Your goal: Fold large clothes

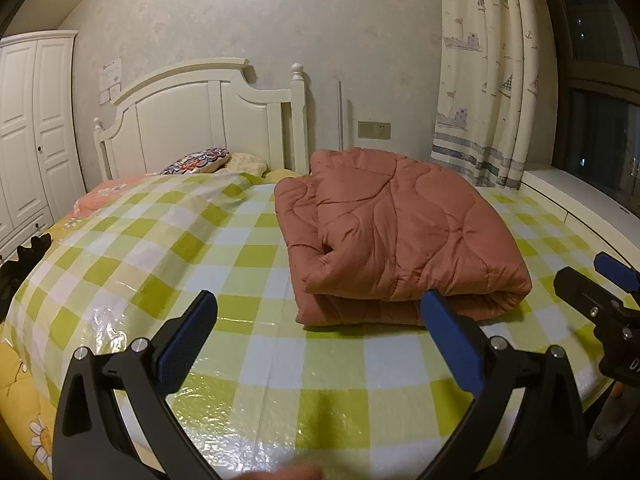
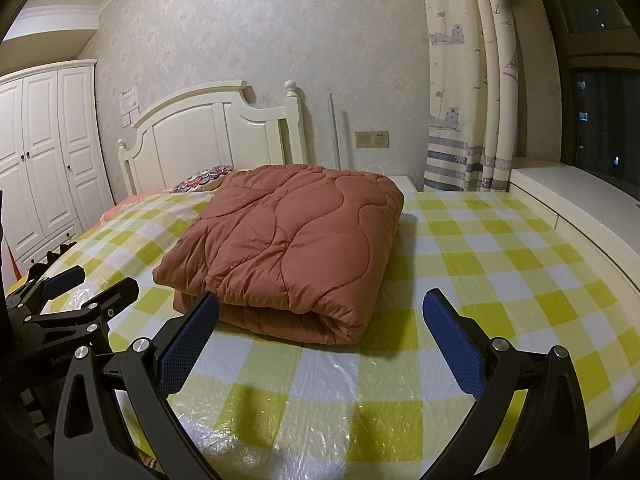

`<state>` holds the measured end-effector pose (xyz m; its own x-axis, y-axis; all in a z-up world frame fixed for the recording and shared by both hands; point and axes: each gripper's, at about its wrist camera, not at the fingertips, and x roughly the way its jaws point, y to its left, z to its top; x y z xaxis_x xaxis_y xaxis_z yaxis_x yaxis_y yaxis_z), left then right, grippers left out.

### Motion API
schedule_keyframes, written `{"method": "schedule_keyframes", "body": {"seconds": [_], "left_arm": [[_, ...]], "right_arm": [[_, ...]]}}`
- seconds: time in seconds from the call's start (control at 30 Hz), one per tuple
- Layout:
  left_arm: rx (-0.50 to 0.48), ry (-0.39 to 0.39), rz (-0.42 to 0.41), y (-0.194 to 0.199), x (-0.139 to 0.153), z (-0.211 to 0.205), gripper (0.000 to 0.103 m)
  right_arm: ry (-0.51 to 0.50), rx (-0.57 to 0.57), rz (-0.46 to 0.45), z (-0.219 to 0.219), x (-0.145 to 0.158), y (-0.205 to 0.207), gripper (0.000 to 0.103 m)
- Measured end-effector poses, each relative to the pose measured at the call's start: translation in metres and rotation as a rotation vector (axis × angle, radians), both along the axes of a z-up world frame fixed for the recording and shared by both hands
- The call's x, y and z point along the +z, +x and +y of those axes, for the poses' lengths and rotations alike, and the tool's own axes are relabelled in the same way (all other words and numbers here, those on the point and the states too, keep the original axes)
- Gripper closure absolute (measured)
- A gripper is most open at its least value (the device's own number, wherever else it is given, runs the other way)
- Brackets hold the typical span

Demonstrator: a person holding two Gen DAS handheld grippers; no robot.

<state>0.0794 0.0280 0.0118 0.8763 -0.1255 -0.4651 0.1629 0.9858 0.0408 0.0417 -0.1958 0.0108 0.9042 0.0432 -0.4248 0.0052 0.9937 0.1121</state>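
- Rust-red quilted comforter [image 2: 288,248], folded into a thick stack, lying on the checked bed cover [image 2: 500,260], rolled fold edge toward the near side.
- Left gripper [image 1: 320,336] spread wide, holding nothing, just short of the comforter's near edge, to the left of its middle.
- Right gripper [image 2: 320,332] also spread wide, holding nothing, at the near fold.
- Patterned pillow [image 1: 200,160] and white headboard [image 1: 192,120] at the far end.
- Ship-print curtain [image 2: 464,100] far right; white wardrobe [image 2: 48,152] far left.
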Motion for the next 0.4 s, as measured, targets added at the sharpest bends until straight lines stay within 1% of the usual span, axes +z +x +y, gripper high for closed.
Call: {"method": "schedule_keyframes", "body": {"seconds": [0.13, 0.2, 0.23, 0.3, 0.33, 0.4], "left_arm": [[-0.009, 0.0, -0.031, -0.005, -0.005, 0.001, 0.002], [-0.046, -0.004, 0.007, 0.002, -0.006, 0.004, 0.002], [-0.062, -0.013, 0.045, 0.012, -0.005, 0.011, 0.002], [-0.065, -0.021, 0.09, 0.035, 0.0, 0.03, 0.002], [-0.049, -0.017, 0.1, 0.047, 0.003, 0.04, 0.002], [0.038, 0.003, 0.118, 0.09, 0.014, 0.085, 0.002]], "right_arm": [[0.002, 0.01, 0.018, 0.004, -0.007, 0.003, 0.005], [-0.002, 0.011, 0.026, 0.001, -0.006, 0.006, 0.005], [-0.016, 0.006, 0.032, -0.003, -0.003, 0.008, 0.005], [-0.067, -0.04, 0.04, -0.023, 0.008, 0.014, 0.005], [-0.091, -0.072, 0.045, -0.036, 0.013, 0.017, 0.005], [-0.137, -0.191, 0.067, -0.091, 0.03, 0.024, 0.005]]}}
